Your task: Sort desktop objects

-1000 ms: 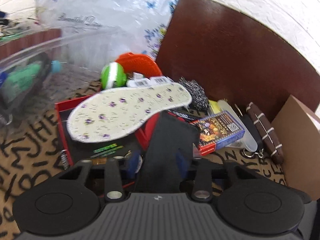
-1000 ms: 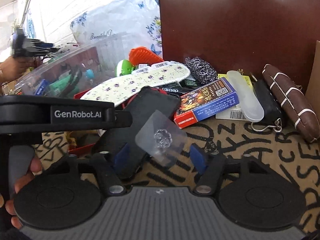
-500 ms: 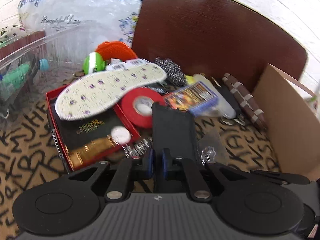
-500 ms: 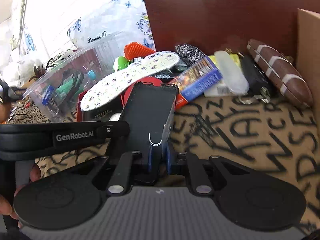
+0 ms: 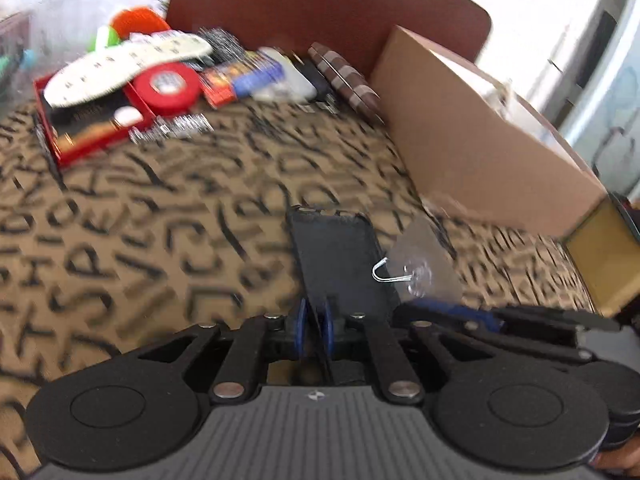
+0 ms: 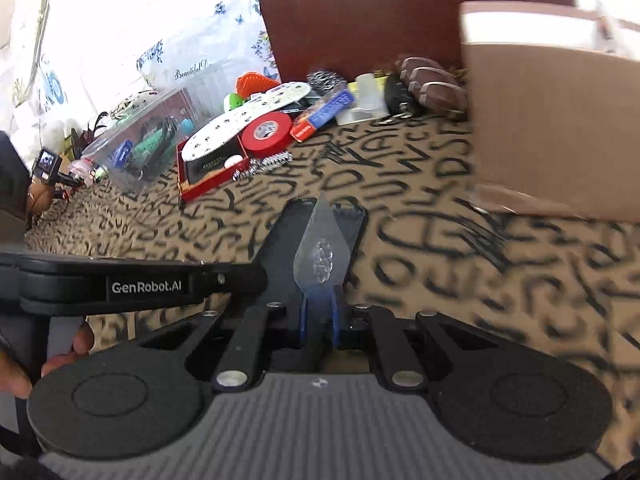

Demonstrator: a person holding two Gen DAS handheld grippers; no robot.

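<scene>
My left gripper [image 5: 314, 330] is shut on the near edge of a black phone case [image 5: 336, 256] and holds it above the letter-print cloth. My right gripper [image 6: 319, 326] is shut on a clear adhesive wall hook [image 6: 322, 256]; the hook also shows in the left wrist view [image 5: 420, 272], beside the case, with its wire hook over the case's edge. In the right wrist view the case [image 6: 280, 240] lies behind the hook. The left gripper's arm [image 6: 140, 286] crosses at the left.
A cardboard box [image 5: 480, 136] stands at the right, also seen in the right wrist view [image 6: 552, 120]. At the back lie an insole [image 5: 128, 64], red tape roll [image 5: 168, 88], red tray [image 5: 80, 128], card box [image 5: 244, 78] and brown striped pouch [image 5: 344, 80]. A clear plastic bin [image 6: 144, 140] stands left.
Both grippers have pulled back and swung right, carrying the phone case and the clear hook away from the pile toward the cardboard box. The view is motion-blurred.
</scene>
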